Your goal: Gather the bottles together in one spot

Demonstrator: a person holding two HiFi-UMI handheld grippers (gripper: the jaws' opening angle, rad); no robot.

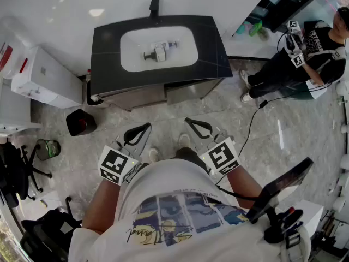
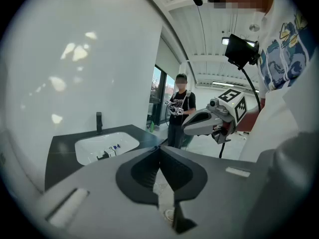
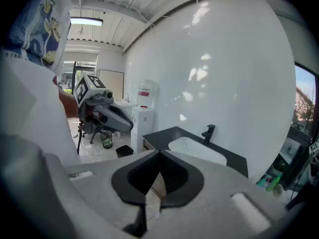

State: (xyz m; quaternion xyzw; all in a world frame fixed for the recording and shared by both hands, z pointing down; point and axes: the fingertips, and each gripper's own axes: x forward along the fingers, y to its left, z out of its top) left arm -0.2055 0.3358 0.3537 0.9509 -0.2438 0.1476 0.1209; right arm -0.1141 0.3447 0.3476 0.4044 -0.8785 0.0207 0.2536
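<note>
A few small bottles (image 1: 158,52) lie in the white basin (image 1: 131,59) of a dark sink counter (image 1: 106,64), far ahead of both grippers. They also show small in the left gripper view as bottles (image 2: 107,152). My left gripper (image 1: 147,126) and right gripper (image 1: 188,120) hang side by side above the floor, close to my body. Both are shut with nothing between the jaws, as seen at the left gripper (image 2: 159,151) and the right gripper (image 3: 159,156).
A black faucet (image 1: 154,5) stands behind the basin. A black bin (image 1: 80,122) and a white cabinet (image 1: 43,78) sit left of the counter. Another person (image 1: 305,53) stands at the right near green bottles (image 1: 255,29) on a ledge. An office chair (image 1: 16,173) is at the far left.
</note>
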